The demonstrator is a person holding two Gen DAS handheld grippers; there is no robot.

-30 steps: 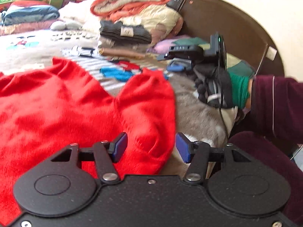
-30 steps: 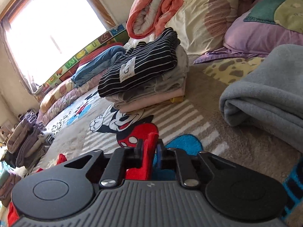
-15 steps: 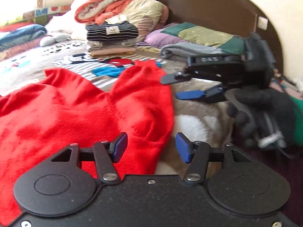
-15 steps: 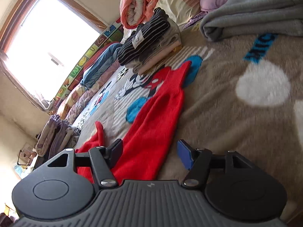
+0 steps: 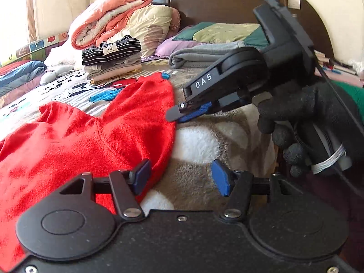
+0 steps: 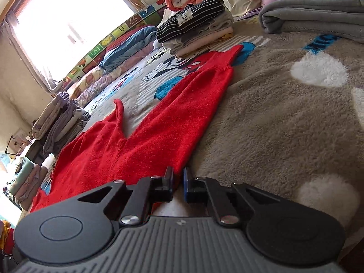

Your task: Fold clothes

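Red sweater point(image 5: 75, 145) lies spread flat on the bed's plush blanket point(image 6: 284, 125), one sleeve point(image 6: 204, 86) stretched toward a stack of folded clothes point(image 6: 195, 31). Left tool point(image 5: 180, 177): released, jaws apart and empty, low over the blanket; its left pad sits at the sweater's edge, and whether it touches cannot be told. Right tool point(image 6: 178, 185), held in a black-gloved hand point(image 5: 302, 122): clenched at the sweater's near edge; whether fabric is caught between the pads cannot be told. Grey blanket point(image 6: 318, 11) lies folded near the pillows.
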